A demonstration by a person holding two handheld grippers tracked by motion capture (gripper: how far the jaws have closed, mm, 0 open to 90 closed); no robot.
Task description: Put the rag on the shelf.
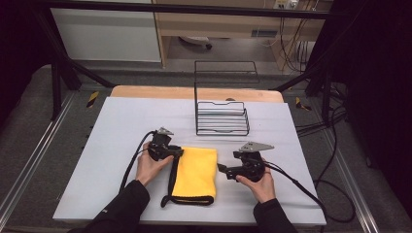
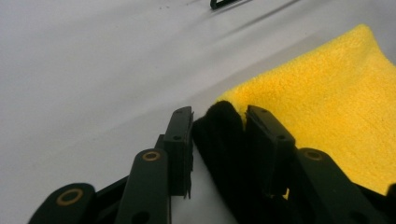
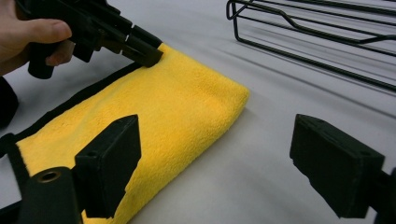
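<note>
A folded yellow cloth (image 1: pixel 197 171) with black edging lies on the white table sheet (image 1: pixel 121 126), near the front middle. My left gripper (image 1: pixel 178 152) sits at the cloth's far left corner. In the left gripper view its jaws stand close together, and the gripper (image 2: pixel 218 116) is shut on the black edging (image 2: pixel 219 140). The right gripper view shows that left gripper (image 3: pixel 148 55) pressed onto the corner of the cloth (image 3: pixel 177 102). My right gripper (image 1: pixel 219 168) lies just right of the cloth, pointing at it. It (image 3: pixel 215 126) is open wide and holds nothing.
A black wire rack (image 1: pixel 222 118) stands behind the cloth, seen near in the right gripper view (image 3: pixel 317 37). A wooden board (image 1: pixel 194 92) edges the table's far side. Cables (image 1: pixel 330 194) trail off the right side.
</note>
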